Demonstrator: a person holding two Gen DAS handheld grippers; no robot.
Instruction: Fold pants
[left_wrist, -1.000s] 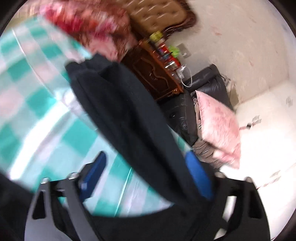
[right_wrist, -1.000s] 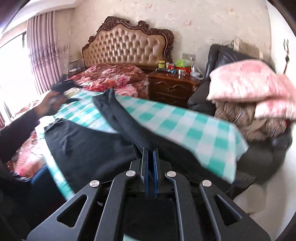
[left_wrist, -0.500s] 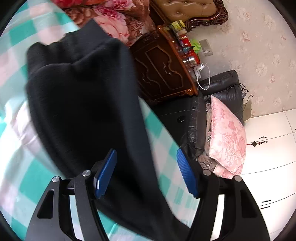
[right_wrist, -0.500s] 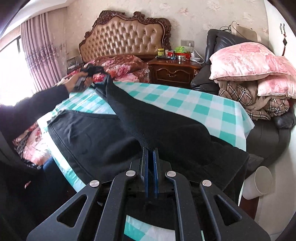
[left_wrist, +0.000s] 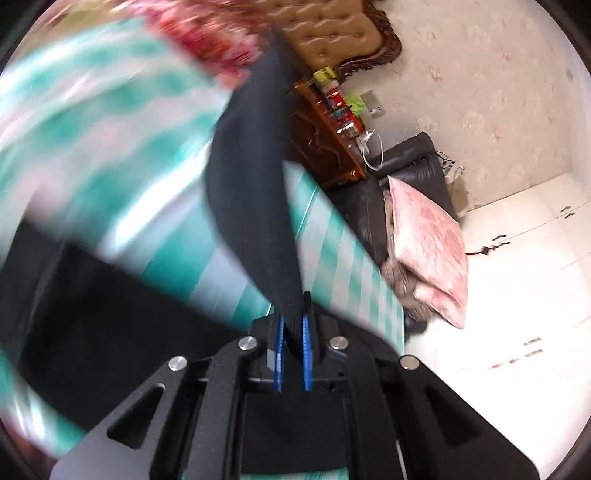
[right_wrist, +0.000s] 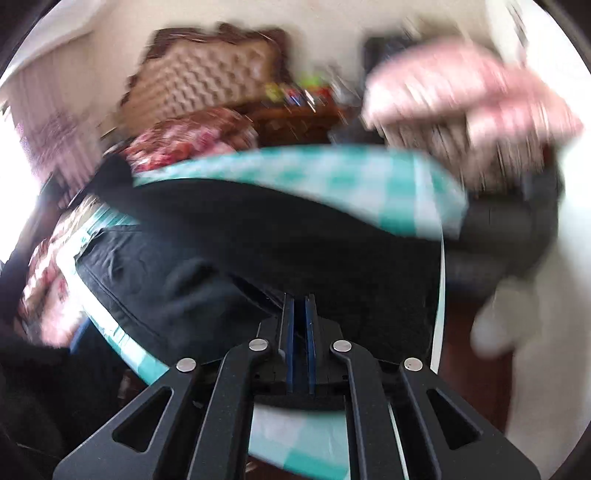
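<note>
Pinching the black pants (left_wrist: 255, 206), the left gripper (left_wrist: 291, 328) has its jaws squeezed shut; the right gripper (right_wrist: 300, 317) pinches them too, over the checked tabletop (right_wrist: 332, 177) at 12 o'clock.

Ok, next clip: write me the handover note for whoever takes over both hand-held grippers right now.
Left hand-held gripper: shut on a strip of the black pants, lifted above the checked tablecloth.
Right hand-held gripper: shut on another part of the pants, near the table's front edge.
Both views are motion-blurred.
Done: both ends gripped, part of the pants lies flat on the table.
Left: lay the lifted part over it, release, finish folding.
</note>
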